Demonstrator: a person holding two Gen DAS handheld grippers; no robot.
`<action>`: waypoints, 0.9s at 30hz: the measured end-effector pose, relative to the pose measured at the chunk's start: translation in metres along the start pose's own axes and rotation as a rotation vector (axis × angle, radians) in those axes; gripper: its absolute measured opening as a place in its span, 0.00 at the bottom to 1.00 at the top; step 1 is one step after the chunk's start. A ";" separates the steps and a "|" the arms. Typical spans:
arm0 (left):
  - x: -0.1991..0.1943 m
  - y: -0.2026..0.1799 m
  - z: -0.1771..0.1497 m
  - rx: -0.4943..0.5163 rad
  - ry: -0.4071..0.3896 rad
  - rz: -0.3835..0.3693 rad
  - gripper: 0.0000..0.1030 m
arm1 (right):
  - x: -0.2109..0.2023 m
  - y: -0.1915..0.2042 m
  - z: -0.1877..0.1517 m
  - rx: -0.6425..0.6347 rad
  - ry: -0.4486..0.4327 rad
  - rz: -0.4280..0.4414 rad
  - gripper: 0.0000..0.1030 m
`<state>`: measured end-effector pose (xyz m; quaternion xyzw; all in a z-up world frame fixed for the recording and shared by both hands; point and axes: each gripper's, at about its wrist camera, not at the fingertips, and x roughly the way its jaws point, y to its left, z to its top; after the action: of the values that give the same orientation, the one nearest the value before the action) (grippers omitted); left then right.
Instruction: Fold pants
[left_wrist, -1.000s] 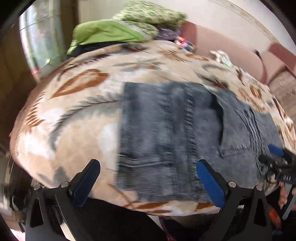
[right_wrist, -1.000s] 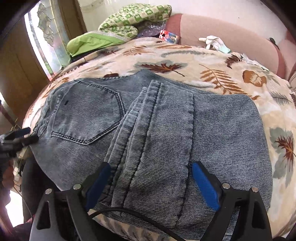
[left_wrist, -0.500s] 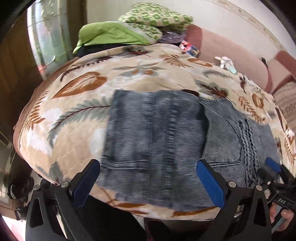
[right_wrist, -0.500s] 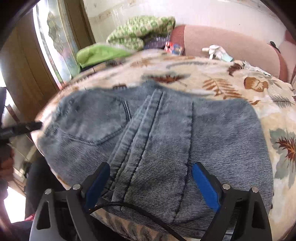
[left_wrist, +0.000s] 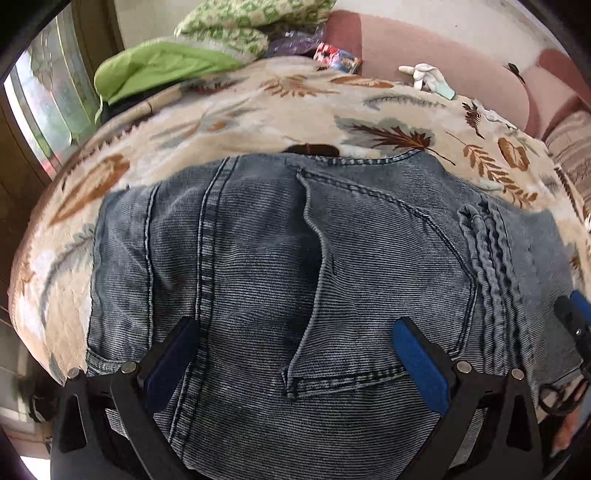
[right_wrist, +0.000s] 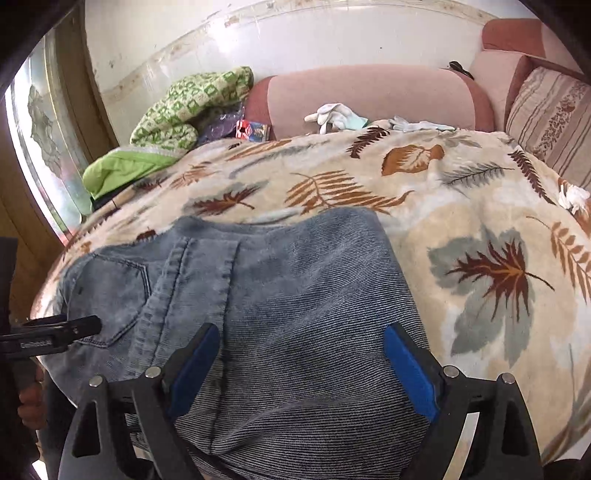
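Observation:
Grey-blue denim pants (left_wrist: 280, 266) lie folded on a leaf-print blanket (left_wrist: 258, 107), back pocket up. My left gripper (left_wrist: 295, 354) is open, its blue pads spread just above the near part of the pants, nothing between them. My right gripper (right_wrist: 299, 365) is open too, low over the folded leg end of the pants (right_wrist: 295, 288). The right gripper shows at the right edge of the left wrist view (left_wrist: 576, 325). The left gripper shows at the left edge of the right wrist view (right_wrist: 55, 332).
Green bedding (right_wrist: 177, 122) is piled at the blanket's far left by a window (right_wrist: 40, 140). A pink sofa back (right_wrist: 369, 96) with white gloves (right_wrist: 332, 114) and a striped cushion (right_wrist: 550, 118) runs behind. The blanket (right_wrist: 480, 221) extends right.
Both grippers have moved forward and lower over the pants, which now fill more of each view. Both stay open and empty. The pants lie as before.

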<state>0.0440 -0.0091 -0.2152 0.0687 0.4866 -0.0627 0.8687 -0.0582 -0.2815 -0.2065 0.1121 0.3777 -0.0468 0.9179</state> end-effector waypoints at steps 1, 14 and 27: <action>-0.001 0.000 -0.003 0.003 -0.017 0.005 1.00 | 0.001 0.001 0.000 -0.012 0.007 -0.002 0.89; 0.000 -0.002 -0.011 0.006 -0.073 0.019 1.00 | 0.000 0.021 -0.007 -0.070 0.034 0.146 0.90; -0.002 0.000 -0.016 0.071 -0.121 -0.020 1.00 | -0.184 0.013 0.034 -0.119 -0.376 0.405 0.90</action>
<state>0.0298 -0.0062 -0.2216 0.0907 0.4314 -0.0927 0.8928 -0.1634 -0.2767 -0.0517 0.1206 0.1727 0.1400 0.9675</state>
